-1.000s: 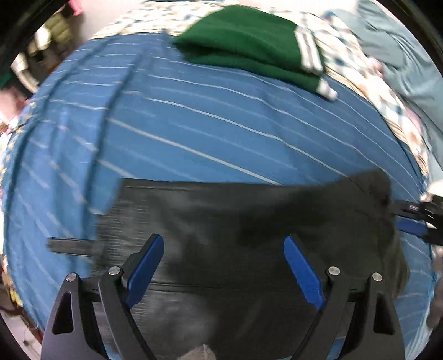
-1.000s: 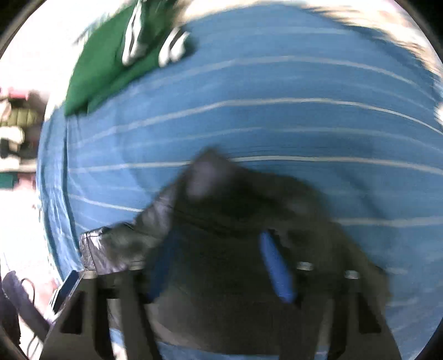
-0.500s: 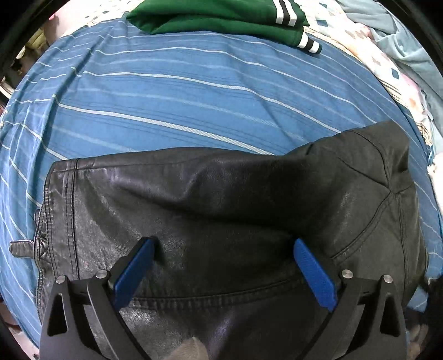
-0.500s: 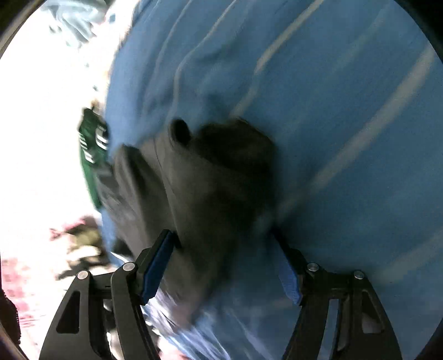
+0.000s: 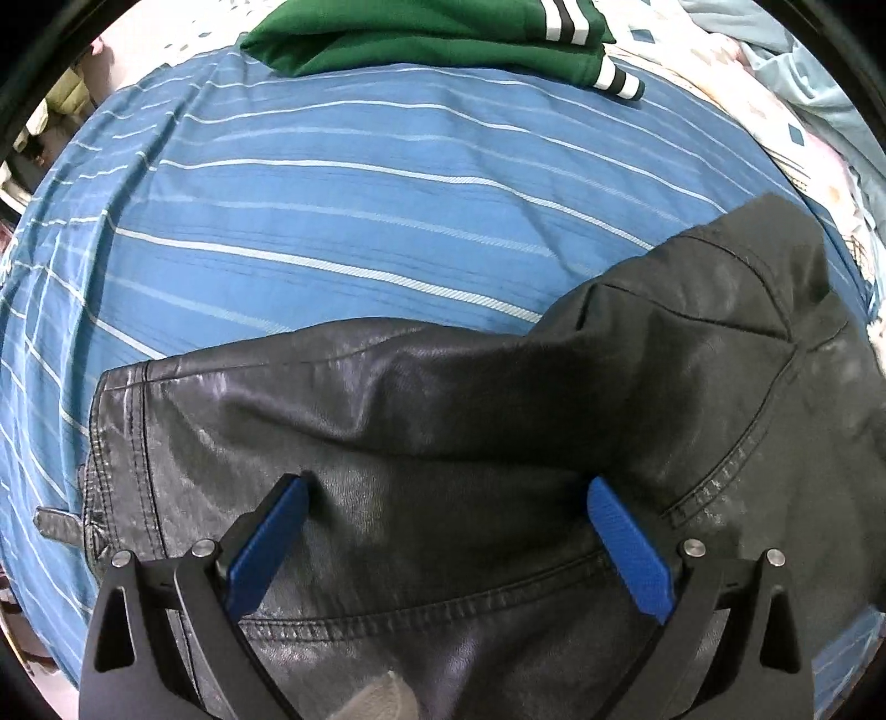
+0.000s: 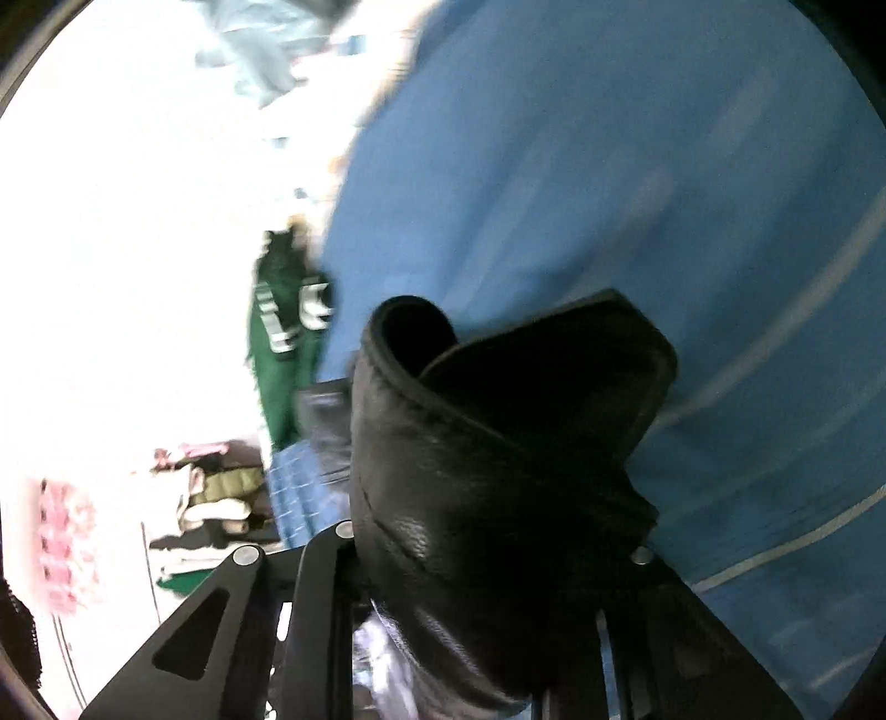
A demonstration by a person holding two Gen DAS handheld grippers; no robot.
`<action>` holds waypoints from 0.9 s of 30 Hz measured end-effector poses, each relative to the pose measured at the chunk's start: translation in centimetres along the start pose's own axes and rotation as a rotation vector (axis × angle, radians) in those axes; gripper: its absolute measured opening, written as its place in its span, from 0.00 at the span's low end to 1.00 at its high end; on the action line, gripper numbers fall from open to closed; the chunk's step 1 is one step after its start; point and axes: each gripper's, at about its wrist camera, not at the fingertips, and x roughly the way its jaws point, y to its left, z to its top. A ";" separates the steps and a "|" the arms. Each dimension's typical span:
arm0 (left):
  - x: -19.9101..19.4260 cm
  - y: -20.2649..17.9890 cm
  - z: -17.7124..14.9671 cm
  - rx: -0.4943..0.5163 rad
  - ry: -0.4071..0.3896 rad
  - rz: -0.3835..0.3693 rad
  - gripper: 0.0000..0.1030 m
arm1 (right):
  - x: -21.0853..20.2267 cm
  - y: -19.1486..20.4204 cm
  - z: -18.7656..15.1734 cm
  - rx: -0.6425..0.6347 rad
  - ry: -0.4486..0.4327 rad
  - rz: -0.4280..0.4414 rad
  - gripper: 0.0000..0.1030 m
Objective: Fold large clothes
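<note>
A black leather jacket (image 5: pixel 443 421) lies partly folded on the blue striped sheet (image 5: pixel 332 210), with a sleeve laid across its upper right. My left gripper (image 5: pixel 443 531) is open just above the jacket's lower part, its blue pads (image 5: pixel 266 543) spread wide and holding nothing. In the right wrist view a thick fold of the jacket (image 6: pixel 498 443) fills the space at my right gripper (image 6: pixel 493 559). The leather hides the fingers, which seem closed on it. That view is tilted and blurred.
A folded green garment with white stripes (image 5: pixel 443 39) lies at the far edge of the sheet and also shows in the right wrist view (image 6: pixel 288 343). Patterned bedding and a pale blue cloth (image 5: pixel 819 83) lie at the far right. Piled clothes (image 6: pixel 221 498) sit beyond the bed.
The right gripper went from open beside the jacket to buried in a fold of it, and has swung round. The left gripper has come closer over the jacket, still open.
</note>
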 end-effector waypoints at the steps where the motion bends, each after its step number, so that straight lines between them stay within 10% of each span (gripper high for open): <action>1: 0.2 0.2 0.1 -0.012 0.002 -0.007 1.00 | -0.1 2.2 -0.2 -0.041 0.007 0.024 0.22; 10: -0.9 6.0 2.1 -0.186 0.048 -0.111 1.00 | 3.9 17.9 -4.4 -0.414 0.172 0.037 0.21; 17: -10.3 19.9 -6.9 -0.515 -0.051 -0.003 1.00 | 11.7 28.6 -15.8 -0.754 0.406 0.022 0.21; 27: -16.7 30.2 -22.3 -0.859 -0.057 0.202 1.00 | 26.8 23.5 -38.0 -0.966 0.856 -0.178 0.23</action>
